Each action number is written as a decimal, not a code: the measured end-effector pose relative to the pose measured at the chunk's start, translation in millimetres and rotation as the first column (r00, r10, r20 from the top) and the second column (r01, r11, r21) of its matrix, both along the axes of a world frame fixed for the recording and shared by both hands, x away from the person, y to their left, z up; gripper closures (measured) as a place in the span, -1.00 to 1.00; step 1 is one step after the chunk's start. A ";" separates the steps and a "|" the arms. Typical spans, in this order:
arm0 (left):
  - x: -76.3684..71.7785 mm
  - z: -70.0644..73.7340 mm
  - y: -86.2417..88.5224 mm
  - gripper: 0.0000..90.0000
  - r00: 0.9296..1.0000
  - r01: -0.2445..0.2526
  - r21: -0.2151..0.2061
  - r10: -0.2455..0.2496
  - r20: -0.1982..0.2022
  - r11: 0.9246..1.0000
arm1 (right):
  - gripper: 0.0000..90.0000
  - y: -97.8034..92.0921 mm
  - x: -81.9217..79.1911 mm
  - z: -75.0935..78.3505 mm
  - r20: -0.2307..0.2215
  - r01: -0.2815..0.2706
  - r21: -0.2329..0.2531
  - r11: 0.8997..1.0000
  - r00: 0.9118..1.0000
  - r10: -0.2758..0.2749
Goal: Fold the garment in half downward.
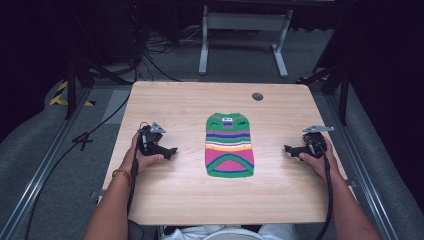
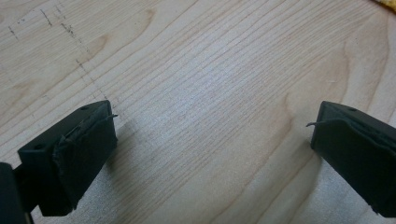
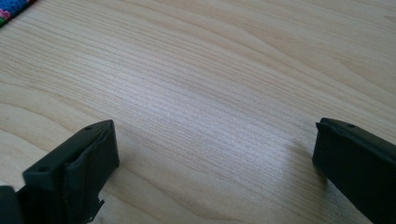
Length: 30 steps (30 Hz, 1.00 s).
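We held the left gripper [image 1: 172,151] and the right gripper [image 1: 288,148] low over the wooden bench [image 1: 165,105], each with its jaws spread wide and nothing but bare wood between them. The striped knitted sweater [image 1: 229,145] lay flat between the two grippers, apart from both, ahead of each pair of jaws as they pointed inward at it.

Striped knitted sweater [image 1: 229,145] flat at the centre of the wooden table [image 1: 190,200], left gripper [image 1: 172,151] at its nine o'clock, right gripper [image 1: 287,148] at three o'clock, both well apart from it, grey grommet [image 1: 257,96] toward one o'clock.
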State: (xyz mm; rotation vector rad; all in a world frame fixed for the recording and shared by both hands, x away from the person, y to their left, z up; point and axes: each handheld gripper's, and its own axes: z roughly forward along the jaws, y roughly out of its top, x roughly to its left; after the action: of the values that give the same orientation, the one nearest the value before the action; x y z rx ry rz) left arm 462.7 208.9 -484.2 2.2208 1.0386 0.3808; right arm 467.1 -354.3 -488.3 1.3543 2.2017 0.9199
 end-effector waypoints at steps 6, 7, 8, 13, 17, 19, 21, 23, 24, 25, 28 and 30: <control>-0.3 0.3 0.3 -0.99 1.000 0.001 0.008 -0.001 -0.002 1.000 | -0.99 1.6 -0.5 0.2 -0.002 -0.016 0.000 1.000 1.000 0.016; -0.3 0.3 0.3 -0.99 1.000 0.001 0.008 -0.001 -0.002 1.000 | -0.99 1.6 -0.5 0.2 -0.002 -0.016 0.000 1.000 1.000 0.016; -0.6 0.1 0.0 -0.99 1.000 -0.002 0.003 0.002 -0.002 1.000 | -0.99 1.7 -0.6 0.1 -0.001 -0.017 -0.005 1.000 1.000 0.017; -1.6 0.0 -0.5 -0.98 1.000 -0.017 0.003 0.017 0.006 1.000 | -0.99 3.5 -1.2 0.7 -0.007 -0.006 -0.006 1.000 1.000 0.006; -3.5 3.3 -1.0 -0.92 0.999 -0.026 0.012 0.026 -0.023 1.000 | -0.99 4.9 -2.2 1.5 -0.017 0.004 -0.008 1.000 1.000 -0.005; -3.8 3.6 -0.7 -0.84 0.999 -0.028 0.006 0.028 -0.025 1.000 | -0.99 4.9 -2.5 1.3 -0.014 0.005 -0.008 1.000 1.000 -0.005; -4.2 6.2 2.7 -0.76 0.999 -0.028 0.005 0.028 -0.027 1.000 | -0.99 4.6 -2.7 1.5 -0.017 -0.001 -0.005 1.000 1.000 0.001; -3.4 6.2 6.5 -0.65 0.999 -0.022 -0.021 0.021 -0.027 1.000 | -0.95 4.1 -2.3 2.6 -0.024 -0.010 -0.010 1.000 1.000 0.009; -3.3 6.2 7.8 -0.65 0.999 -0.019 -0.029 0.018 -0.026 0.999 | -0.90 4.6 -2.3 3.3 -0.027 -0.013 -0.009 1.000 1.000 0.013; -2.8 7.2 9.5 -0.60 1.000 -0.008 -0.018 0.008 -0.025 1.000 | -0.83 5.1 -2.4 4.3 -0.029 -0.021 -0.009 1.000 0.999 0.021; 0.6 7.4 12.6 -0.49 1.000 0.003 -0.008 -0.003 -0.002 1.000 | -0.53 7.9 -1.0 8.8 -0.025 -0.058 0.016 0.998 0.998 0.058; 2.9 8.4 11.6 -0.44 1.000 -0.007 -0.017 0.007 -0.027 1.000 | -0.54 14.1 2.4 15.8 -0.012 -0.076 0.024 0.997 0.997 0.076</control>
State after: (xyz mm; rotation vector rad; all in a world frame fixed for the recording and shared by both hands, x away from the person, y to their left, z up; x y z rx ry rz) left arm 465.5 220.5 -475.7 2.2126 1.0601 0.3449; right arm 469.5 -340.2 -472.5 1.2983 2.2729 0.9697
